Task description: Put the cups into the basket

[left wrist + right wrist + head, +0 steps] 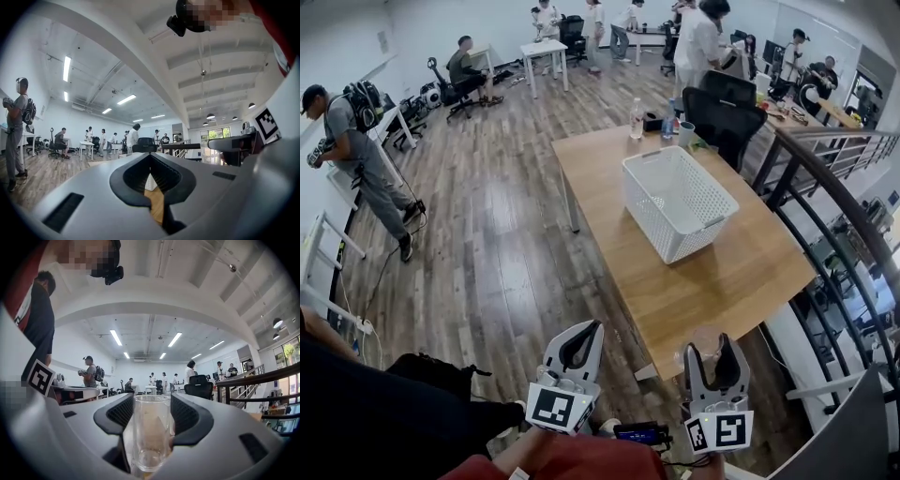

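Note:
A white mesh basket (697,234) stands empty on the wooden table (722,281), ahead of both grippers. A clear glass cup (151,437) stands upright between the jaws of my right gripper (152,401), which is shut on it. In the head view that right gripper (712,352) hovers at the table's near corner. My left gripper (589,328) is beside it over the floor, shut with nothing in it; its tips meet in the left gripper view (151,157). At the table's far end stand a pale cup (686,134) and a plastic bottle (637,119).
A black metal railing (825,206) curves along the table's right side. A black office chair (722,108) stands behind the far end. A person with a backpack (356,150) stands at the left, and several people work at desks in the back.

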Motion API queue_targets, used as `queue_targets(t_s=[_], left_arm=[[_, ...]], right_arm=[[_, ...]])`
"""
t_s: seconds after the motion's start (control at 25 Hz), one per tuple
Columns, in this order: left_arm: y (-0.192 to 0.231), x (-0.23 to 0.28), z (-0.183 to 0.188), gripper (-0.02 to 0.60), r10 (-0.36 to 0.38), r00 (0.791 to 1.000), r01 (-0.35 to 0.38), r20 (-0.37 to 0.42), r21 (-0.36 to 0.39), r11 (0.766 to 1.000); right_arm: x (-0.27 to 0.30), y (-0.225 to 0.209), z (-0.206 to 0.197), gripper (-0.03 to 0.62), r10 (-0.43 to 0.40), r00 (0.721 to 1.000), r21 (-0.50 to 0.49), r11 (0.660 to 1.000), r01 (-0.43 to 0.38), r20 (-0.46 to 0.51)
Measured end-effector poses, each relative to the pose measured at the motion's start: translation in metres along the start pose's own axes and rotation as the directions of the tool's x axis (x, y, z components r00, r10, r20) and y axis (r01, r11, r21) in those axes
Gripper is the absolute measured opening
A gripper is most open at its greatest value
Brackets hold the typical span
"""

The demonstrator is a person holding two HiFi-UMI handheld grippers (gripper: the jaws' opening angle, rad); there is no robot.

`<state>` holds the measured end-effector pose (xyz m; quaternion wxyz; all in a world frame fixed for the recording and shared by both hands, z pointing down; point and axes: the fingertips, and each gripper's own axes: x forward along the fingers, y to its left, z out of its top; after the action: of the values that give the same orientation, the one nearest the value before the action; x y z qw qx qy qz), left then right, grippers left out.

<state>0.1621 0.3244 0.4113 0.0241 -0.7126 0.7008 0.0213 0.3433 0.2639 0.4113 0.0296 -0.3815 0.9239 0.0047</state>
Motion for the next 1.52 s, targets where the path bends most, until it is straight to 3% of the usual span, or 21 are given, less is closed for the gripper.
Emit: queue_targets(t_s=[0.52, 1.52], left_arm=[[0.031, 0.033, -0.004, 0.006, 0.003, 1.0, -0.003, 0.015, -0.016, 1.0], [0.168, 0.081, 0.004, 0.006, 0.032, 0.999, -0.032, 0.001, -0.056, 0.998]], right_arm=[[0.046, -0.003, -0.001, 0.255, 0.008, 1.0, -0.015, 1.0, -0.008, -0.006], [0.174, 0.049, 0.009, 0.255, -0.008, 0.999, -0.055, 0.998, 0.006, -0.035]])
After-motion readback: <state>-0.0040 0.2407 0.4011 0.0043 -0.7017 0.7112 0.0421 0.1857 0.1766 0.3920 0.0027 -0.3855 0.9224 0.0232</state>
